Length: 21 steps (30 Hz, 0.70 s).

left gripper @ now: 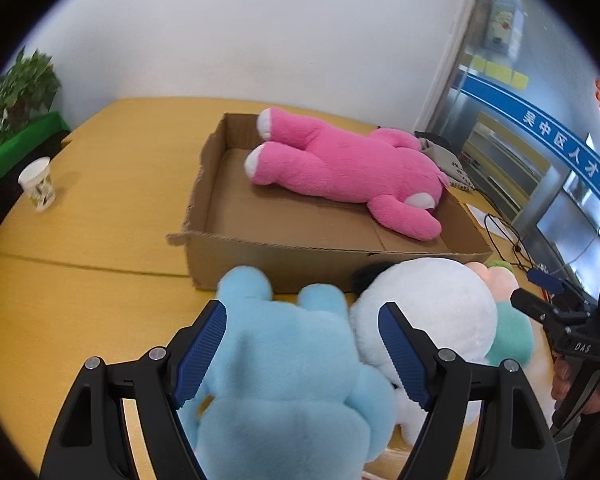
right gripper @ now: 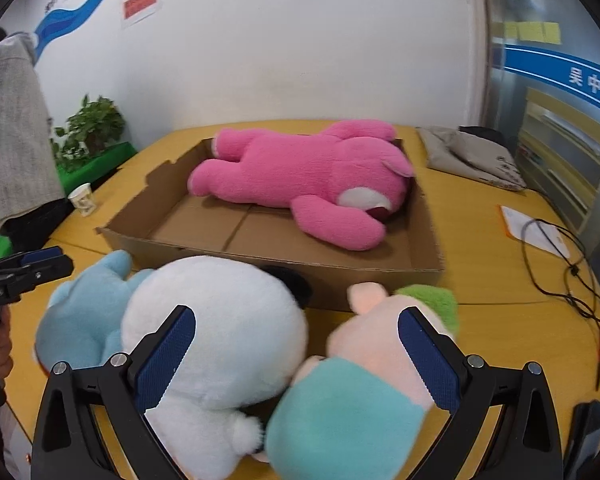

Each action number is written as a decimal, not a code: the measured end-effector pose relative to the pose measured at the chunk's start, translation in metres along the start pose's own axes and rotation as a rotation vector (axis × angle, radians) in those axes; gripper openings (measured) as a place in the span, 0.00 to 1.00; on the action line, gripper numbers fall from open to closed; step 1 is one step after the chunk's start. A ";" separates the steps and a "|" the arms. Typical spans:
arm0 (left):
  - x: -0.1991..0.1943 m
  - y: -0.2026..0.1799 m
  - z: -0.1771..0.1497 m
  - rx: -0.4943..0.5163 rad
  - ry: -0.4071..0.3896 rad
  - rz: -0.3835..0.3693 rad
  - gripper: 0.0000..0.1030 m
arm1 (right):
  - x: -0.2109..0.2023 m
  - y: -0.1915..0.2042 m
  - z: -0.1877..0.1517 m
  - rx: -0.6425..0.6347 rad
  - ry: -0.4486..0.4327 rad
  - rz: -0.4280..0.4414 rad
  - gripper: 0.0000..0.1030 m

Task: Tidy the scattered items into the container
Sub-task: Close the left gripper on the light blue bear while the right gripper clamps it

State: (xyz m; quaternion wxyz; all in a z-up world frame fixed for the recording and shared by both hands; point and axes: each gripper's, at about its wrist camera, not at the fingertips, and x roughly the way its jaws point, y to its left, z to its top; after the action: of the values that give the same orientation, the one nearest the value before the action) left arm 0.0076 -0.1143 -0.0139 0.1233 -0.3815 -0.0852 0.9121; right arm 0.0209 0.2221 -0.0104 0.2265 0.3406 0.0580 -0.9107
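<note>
Paper cup (left gripper: pixel 38 184) near potted plant (left gripper: pixel 22 92) (cable (right gripper: pixel 556 256) opposite).

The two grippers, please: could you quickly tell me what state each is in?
Left gripper: open, straddling the blue plush, not holding it.
Right gripper: open above the white plush and the peach doll, holding nothing.

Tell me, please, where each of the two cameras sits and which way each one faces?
Left wrist view: rides on the left gripper, angled down at the blue plush between its open fingers; the right gripper and a hand show at the right edge.
Right wrist view: rides on the right gripper, angled down over the white plush and the pink-and-teal plush; the left gripper shows at the left edge.
Shared: the cardboard box holding the pink bear, the paper cup and the plant.
</note>
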 end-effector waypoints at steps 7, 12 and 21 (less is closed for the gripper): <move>-0.002 0.038 -0.008 -0.025 0.055 0.007 0.76 | 0.020 0.067 -0.011 -0.085 0.040 0.182 1.00; 0.022 0.049 -0.017 0.000 0.169 -0.058 0.76 | 0.019 0.124 -0.019 -0.211 -0.016 0.249 1.00; 0.013 0.068 -0.031 0.011 0.175 -0.125 0.76 | 0.001 0.182 -0.032 -0.377 -0.030 0.463 1.00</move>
State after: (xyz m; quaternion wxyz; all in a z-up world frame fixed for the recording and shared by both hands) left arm 0.0099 -0.1741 -0.0610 0.1890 -0.4528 -0.0925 0.8664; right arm 0.1217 0.0682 -0.0268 0.4884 0.2833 0.1436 -0.8128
